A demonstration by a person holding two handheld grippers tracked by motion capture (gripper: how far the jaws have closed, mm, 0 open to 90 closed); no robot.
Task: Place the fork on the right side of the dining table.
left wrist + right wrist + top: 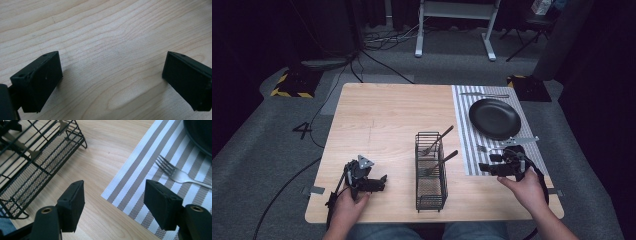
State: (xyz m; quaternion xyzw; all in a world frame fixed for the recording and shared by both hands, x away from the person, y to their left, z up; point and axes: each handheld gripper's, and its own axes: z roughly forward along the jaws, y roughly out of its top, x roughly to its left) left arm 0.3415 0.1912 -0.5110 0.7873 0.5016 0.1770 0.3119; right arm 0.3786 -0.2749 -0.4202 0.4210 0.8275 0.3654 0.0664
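Silver fork (175,171) on striped placemat (140,177); right gripper (115,205) gaping nearby.

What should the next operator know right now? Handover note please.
Left hand-held gripper: open, holding nothing, over bare wood at the near left of the table.
Right hand-held gripper: open, holding nothing, at the near corner of the striped placemat.
Things: black wire caddy at mid-table with two utensils standing in its far end. Black plate on the placemat. A fork lies on the placemat just ahead of the right gripper, near side of the plate; another utensil lies beyond the plate.
Done: apparently two pieces laid by the plate.
Left: probably the two utensils in the caddy.
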